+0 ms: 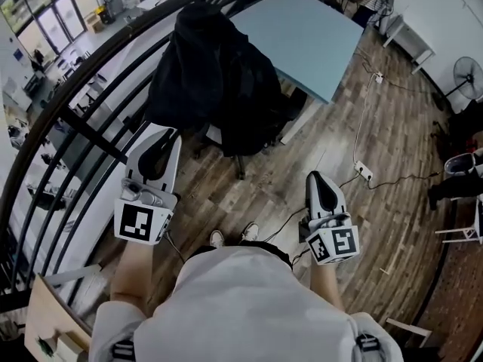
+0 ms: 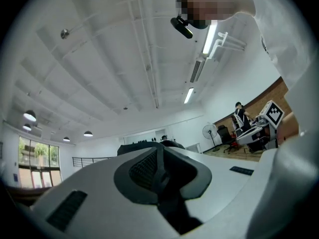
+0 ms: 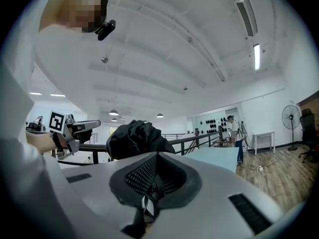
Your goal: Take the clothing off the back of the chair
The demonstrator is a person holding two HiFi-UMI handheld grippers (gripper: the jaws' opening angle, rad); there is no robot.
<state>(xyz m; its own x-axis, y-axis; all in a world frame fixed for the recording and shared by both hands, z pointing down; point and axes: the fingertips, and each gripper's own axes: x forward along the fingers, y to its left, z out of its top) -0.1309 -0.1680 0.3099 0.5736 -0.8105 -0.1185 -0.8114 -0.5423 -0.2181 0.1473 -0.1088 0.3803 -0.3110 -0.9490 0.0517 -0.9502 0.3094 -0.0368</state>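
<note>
Head view shows the black clothing [image 1: 219, 74] draped over the back of the chair [image 1: 240, 168], ahead of both grippers. The left gripper [image 1: 167, 138] has its jaws pressed together on nothing, with the clothing straight ahead and not touching. The right gripper [image 1: 317, 178], jaws likewise together and empty, has the clothing ahead and to its left, farther off.

Ahead of the left gripper [image 1: 161, 143], the clothing [image 1: 215, 74] is showing plain black. Both tongs are wearing pale grey shells with black pads, and the marker cube [image 1: 141, 222] at the back of each is carrying black-and-white squares. Beyond the right gripper [image 1: 320, 183], the tabletop [image 1: 309, 32] is showing pale blue. Under both, the plank floor [image 1: 377, 119] is running in streaked brown and grey. The railing [image 1: 83, 119] to the left of the left gripper is showing black.
</note>
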